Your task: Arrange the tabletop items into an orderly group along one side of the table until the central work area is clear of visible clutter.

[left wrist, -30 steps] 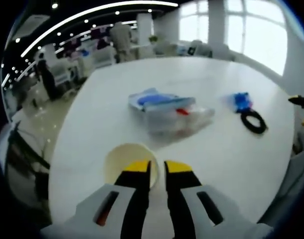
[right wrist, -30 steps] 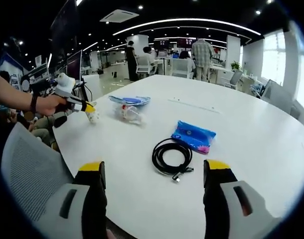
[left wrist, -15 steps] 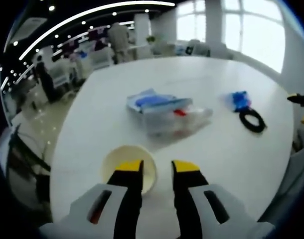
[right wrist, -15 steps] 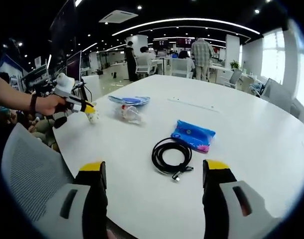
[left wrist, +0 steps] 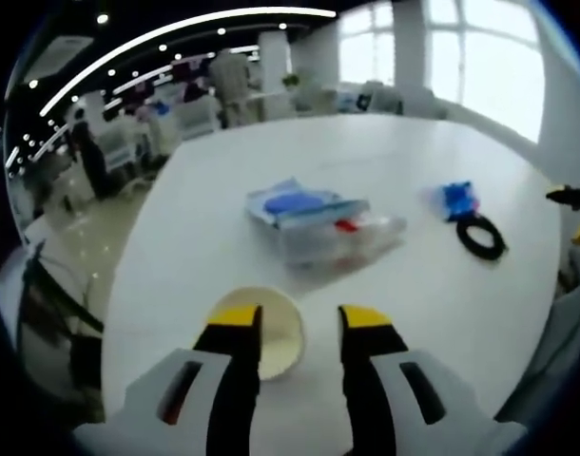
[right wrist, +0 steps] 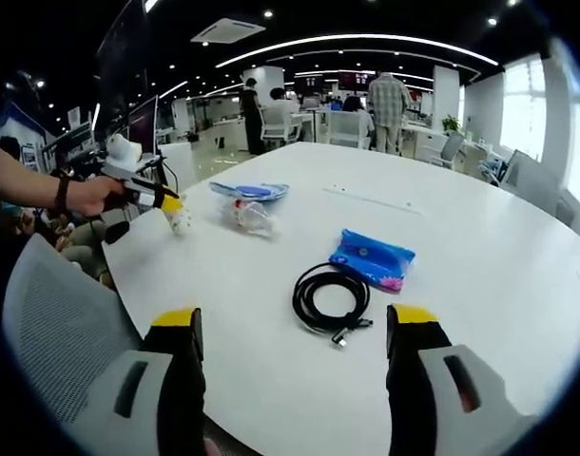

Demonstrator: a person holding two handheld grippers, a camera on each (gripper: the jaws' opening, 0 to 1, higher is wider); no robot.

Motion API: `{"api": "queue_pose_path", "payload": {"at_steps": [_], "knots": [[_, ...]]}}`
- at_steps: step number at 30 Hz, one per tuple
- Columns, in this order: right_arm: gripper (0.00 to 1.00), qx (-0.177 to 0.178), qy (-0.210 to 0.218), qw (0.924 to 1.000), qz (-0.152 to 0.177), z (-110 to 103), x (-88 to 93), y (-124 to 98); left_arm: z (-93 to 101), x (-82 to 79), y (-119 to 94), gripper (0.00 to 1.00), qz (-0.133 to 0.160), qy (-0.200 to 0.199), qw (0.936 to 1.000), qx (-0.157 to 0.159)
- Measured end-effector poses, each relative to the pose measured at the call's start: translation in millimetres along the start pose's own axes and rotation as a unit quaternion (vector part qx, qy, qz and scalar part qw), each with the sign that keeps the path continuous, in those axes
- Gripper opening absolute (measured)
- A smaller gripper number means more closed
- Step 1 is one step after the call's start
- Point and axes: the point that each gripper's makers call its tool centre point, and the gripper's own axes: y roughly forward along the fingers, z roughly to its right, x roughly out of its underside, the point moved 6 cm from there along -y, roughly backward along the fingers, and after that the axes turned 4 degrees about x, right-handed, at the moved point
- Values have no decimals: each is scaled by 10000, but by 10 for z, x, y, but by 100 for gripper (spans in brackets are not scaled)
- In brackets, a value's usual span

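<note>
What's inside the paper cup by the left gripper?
The cup looks empty: pale inner wall and part of the bottom show. The left gripper's left jaw covers its near-left part, so that side can't be seen.

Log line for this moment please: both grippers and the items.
left gripper: open, one jaw in cup | right gripper: open, empty | cable, blue pouch, clear bag: untouched

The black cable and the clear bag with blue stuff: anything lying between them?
Nothing, just bare white table between the black cable and clear bag in the right gripper view.

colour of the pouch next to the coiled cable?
Blue, with a pink edge at one end. The pouch shows best in the right gripper view, beside the black cable.
</note>
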Motion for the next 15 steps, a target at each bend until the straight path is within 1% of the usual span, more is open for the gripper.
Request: {"api": "queue_pose_path", "payload": {"at_steps": [3,9,15], "knots": [[79,-15,-4,10000,6,-5,-7,5,-9,-24,-15,33,32,38,10000,-25],[79,-50,-32,10000,-2,-25,-18,16,-36,-52,-46,33,77,30,10000,-44],[78,-61,-26,10000,-12,-39,-15,23,-29,-156,-111,36,215,105,9997,-28]]}}
